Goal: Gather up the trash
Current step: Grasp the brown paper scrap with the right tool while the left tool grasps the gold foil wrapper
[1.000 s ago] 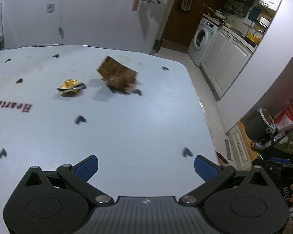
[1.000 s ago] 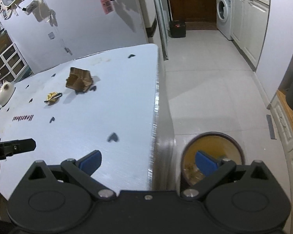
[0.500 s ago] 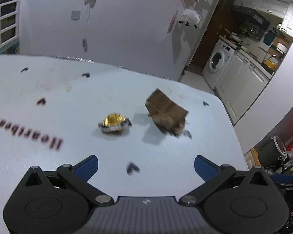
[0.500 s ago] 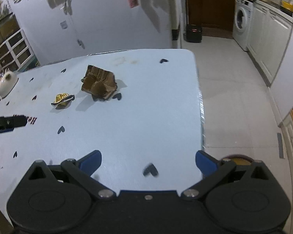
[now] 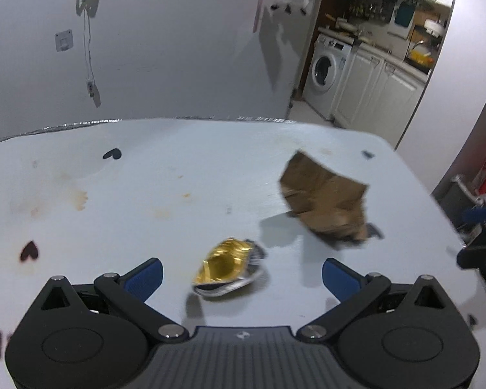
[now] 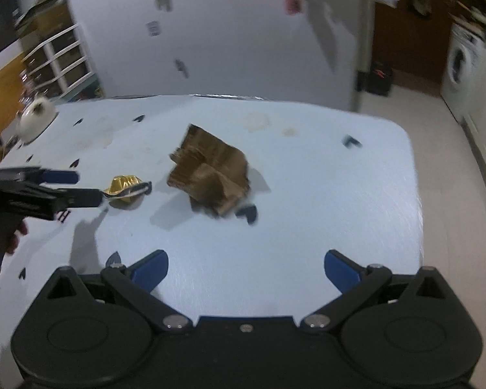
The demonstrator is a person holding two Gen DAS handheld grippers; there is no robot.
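Left gripper (image 5: pixel 241 274): jaws spread wide, holding nothing; its blue pads (image 5: pixel 144 277) stand either side of the gold wrapper without touching it. From the right wrist view the same gripper (image 6: pixel 81 186) comes in from the left, held by a hand (image 6: pixel 3 233), its tips right at the wrapper.
Right gripper (image 6: pixel 246 267): jaws wide open and empty, hanging over the near part of the worktop, well apart from both pieces of trash.
Gold wrapper (image 5: pixel 228 265): a crumpled gold foil piece with a silvery rim, lying on the worktop between the left gripper's open fingers; in the right wrist view (image 6: pixel 126 188) it sits left of the cardboard.
Cardboard (image 5: pixel 324 201): a crushed brown cardboard piece, lying on the worktop to the right of and beyond the wrapper, near it but apart; blurred in both views (image 6: pixel 209 178).
Worktop (image 5: pixel 178 194): pale blue-white, printed with small dark hearts, with a few brownish stains on the far side.
White teapot (image 6: pixel 35 120): a blurred white shape, seemingly a teapot, at the far left edge of the worktop.
Washing machine (image 5: pixel 327 74): stands in the kitchen beyond the worktop, beside white cabinets.
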